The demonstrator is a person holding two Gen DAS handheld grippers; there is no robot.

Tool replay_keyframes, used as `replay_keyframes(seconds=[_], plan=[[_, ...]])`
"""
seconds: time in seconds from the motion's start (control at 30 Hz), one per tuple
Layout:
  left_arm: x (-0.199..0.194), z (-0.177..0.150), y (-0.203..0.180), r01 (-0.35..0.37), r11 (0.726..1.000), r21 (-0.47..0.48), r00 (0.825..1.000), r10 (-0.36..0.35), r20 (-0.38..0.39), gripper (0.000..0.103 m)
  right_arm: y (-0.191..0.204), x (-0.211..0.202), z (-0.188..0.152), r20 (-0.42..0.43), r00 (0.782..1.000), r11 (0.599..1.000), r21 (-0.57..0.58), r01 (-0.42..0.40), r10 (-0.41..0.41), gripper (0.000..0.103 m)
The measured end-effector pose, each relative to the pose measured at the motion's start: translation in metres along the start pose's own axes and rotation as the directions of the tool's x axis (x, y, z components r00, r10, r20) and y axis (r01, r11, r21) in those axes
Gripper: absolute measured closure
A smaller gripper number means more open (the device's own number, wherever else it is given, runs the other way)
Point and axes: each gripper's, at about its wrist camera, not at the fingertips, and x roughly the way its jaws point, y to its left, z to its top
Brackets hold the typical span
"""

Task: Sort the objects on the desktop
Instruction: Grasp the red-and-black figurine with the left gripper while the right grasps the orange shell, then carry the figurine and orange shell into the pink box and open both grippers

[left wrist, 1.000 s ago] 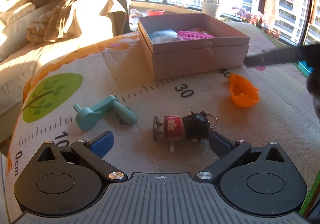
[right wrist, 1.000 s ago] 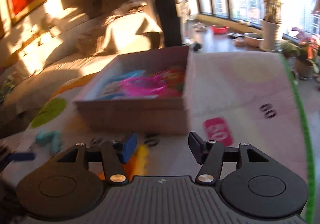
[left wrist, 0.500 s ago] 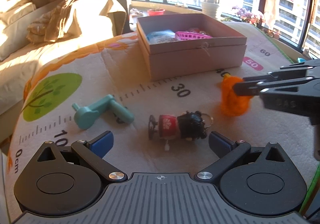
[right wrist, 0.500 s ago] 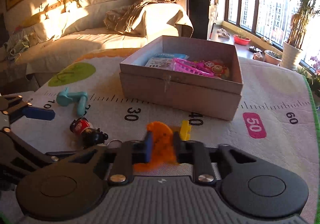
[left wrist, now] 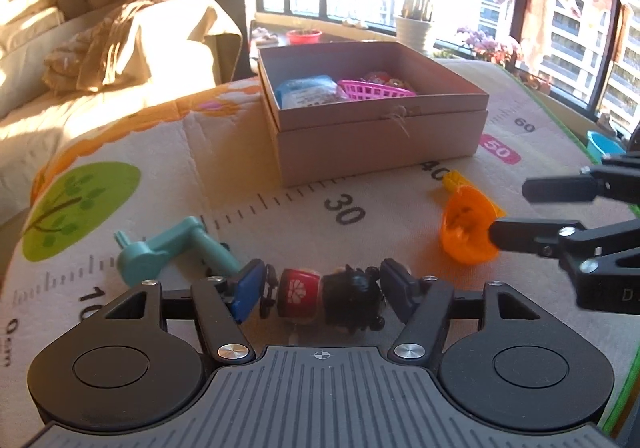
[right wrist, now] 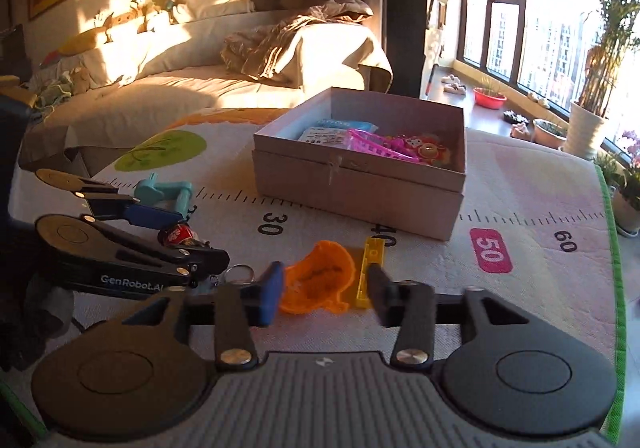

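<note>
Mat-top box [left wrist: 372,135] holds pink basket [left wrist: 374,89]; both grippers gape, gripping nothing.

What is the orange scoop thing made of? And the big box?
The orange scoop looks like thin, glossy plastic: sunlight glows through it, so it seems slightly see-through. The box looks like matte pinkish-brown cardboard: flat, dull walls with crisp folded edges. Neither can be told for certain from looks alone.
</note>
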Motion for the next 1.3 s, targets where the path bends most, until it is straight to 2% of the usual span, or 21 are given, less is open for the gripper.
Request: replay_keyframes(seconds=[0.13, 0.23, 0.33, 0.37, 0.43, 0.5, 0.6, 0.63, 0.8, 1.0, 1.13, 1.2, 1.27, 1.3], plan=[[-0.011, -0.009, 0.004, -0.002, 1.0, 0.022, 1.0, 0.002, -0.012, 0.034, 0.011, 0.011, -0.001, -0.003, 1.0, 0.999, -0.042, -0.013, 0.013, 0.037], [-0.018, -0.015, 0.008, -0.001, 1.0, 0.025, 1.0, 0.002, -0.021, 0.032, 0.02, 0.024, -0.002, -0.01, 1.0, 0.996, -0.084, 0.012, -0.012, 0.032], [-0.02, -0.019, 0.012, 0.008, 1.0, 0.019, 1.0, -0.008, -0.027, 0.018, 0.023, 0.037, -0.002, -0.021, 0.999, 0.994, -0.104, 0.044, -0.046, 0.031], [-0.019, -0.02, 0.012, 0.009, 1.0, 0.016, 1.0, -0.009, -0.027, 0.017, 0.022, 0.039, -0.001, -0.03, 0.998, 0.994, -0.102, 0.049, -0.053, 0.032], [-0.018, -0.02, 0.013, 0.012, 1.0, 0.007, 0.999, -0.012, -0.031, 0.017, 0.022, 0.041, 0.0, -0.049, 0.997, 0.992, -0.107, 0.062, -0.067, 0.051], [-0.014, -0.018, 0.014, 0.01, 1.0, -0.008, 0.999, -0.01, -0.034, 0.018, 0.022, 0.039, -0.001, -0.057, 0.996, 0.991, -0.115, 0.061, -0.068, 0.05], [-0.009, -0.014, 0.014, 0.009, 1.0, -0.022, 0.999, -0.01, -0.04, 0.027, 0.02, 0.028, -0.003, -0.059, 0.997, 0.992, -0.116, 0.049, -0.057, 0.05], [-0.008, -0.012, 0.013, 0.01, 1.0, -0.02, 0.999, -0.011, -0.041, 0.033, 0.018, 0.024, -0.003, -0.062, 0.997, 0.994, -0.103, 0.036, -0.043, 0.05], [-0.015, -0.001, 0.004, 0.03, 0.999, 0.044, 0.999, -0.03, -0.014, 0.034, 0.003, -0.003, 0.007, -0.044, 0.999, 0.999, -0.051, -0.015, 0.013, 0.05], [-0.026, 0.053, -0.007, 0.065, 0.991, 0.117, 0.988, -0.081, 0.131, 0.034, -0.035, -0.042, 0.041, 0.128, 0.992, 0.999, 0.043, 0.005, -0.01, 0.05], [-0.009, 0.104, -0.018, 0.046, 0.987, 0.152, 0.968, -0.082, 0.237, 0.034, -0.057, -0.046, 0.066, 0.204, 0.976, 0.995, 0.084, 0.055, -0.071, 0.05], [0.006, 0.131, -0.021, 0.036, 0.991, 0.126, 0.954, -0.072, 0.292, 0.032, -0.066, -0.042, 0.079, 0.219, 0.971, 0.993, 0.096, 0.072, -0.092, 0.05], [0.021, 0.151, -0.02, 0.019, 0.996, 0.09, 0.948, -0.046, 0.314, 0.017, -0.075, -0.031, 0.093, 0.213, 0.973, 0.991, 0.12, 0.063, -0.088, 0.05], [0.024, 0.156, -0.018, 0.016, 0.998, 0.068, 0.95, -0.037, 0.309, 0.015, -0.08, -0.024, 0.097, 0.206, 0.975, 0.989, 0.134, 0.062, -0.089, 0.05]])
